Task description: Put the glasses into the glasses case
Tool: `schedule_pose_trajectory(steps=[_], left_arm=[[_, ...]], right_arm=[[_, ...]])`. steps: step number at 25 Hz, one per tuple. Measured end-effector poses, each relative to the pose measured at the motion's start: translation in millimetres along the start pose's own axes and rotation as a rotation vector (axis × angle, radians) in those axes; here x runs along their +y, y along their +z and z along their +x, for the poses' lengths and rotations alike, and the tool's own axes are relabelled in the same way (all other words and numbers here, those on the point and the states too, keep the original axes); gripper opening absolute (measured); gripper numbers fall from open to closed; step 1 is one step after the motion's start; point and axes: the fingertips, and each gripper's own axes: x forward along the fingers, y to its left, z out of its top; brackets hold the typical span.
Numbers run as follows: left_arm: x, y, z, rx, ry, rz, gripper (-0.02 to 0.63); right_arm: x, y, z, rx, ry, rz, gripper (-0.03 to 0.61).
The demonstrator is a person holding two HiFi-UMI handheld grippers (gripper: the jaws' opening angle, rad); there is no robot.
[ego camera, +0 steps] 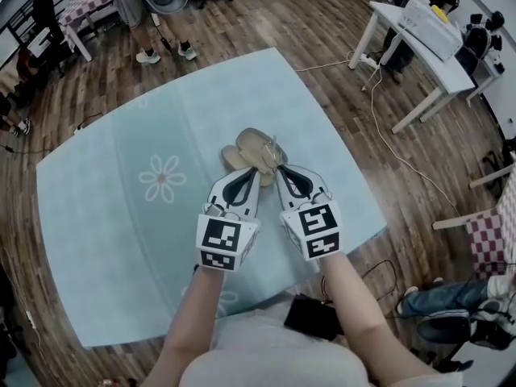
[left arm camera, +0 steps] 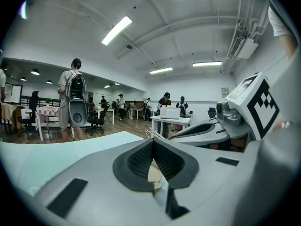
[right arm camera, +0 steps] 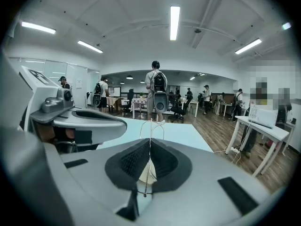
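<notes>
A beige glasses case [ego camera: 242, 156] lies open on the pale blue tablecloth [ego camera: 121, 216], just beyond both grippers. My left gripper [ego camera: 244, 177] is shut on the case's near edge; a beige strip [left arm camera: 154, 172] shows between its pads. My right gripper [ego camera: 280, 168] is shut on the thin wire glasses [right arm camera: 151, 125], whose frame stands up between the jaws over the case's beige lining [right arm camera: 148, 173]. In the head view the glasses [ego camera: 272, 151] are a faint wire outline over the case's right half. In the left gripper view, the right gripper [left arm camera: 221, 126] sits close on the right.
The table's right edge [ego camera: 355, 176] drops to a wooden floor with cables [ego camera: 403, 156]. White desks [ego camera: 419, 55] stand at the far right and a checkered chair [ego camera: 488, 240] at the right. A person [ego camera: 161, 22] stands beyond the far edge.
</notes>
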Motion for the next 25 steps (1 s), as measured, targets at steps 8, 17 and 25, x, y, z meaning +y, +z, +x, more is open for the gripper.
schedule_pose_trajectory(steps=[8,17,25], left_arm=[[19,-21,15,0.037,0.039,-0.05,0.008],[35,-37,32,0.061,0.054,-0.082,0.008],[43,-49,44,0.08,0.066,-0.098,0.008]], right_arm=[[-10,-33,42,0.083,0.04,0.011,0.011],[-15,-43,84,0.139,0.081,-0.016,0.011],[-13,-59,111,0.208,0.109,-0.041,0.011]])
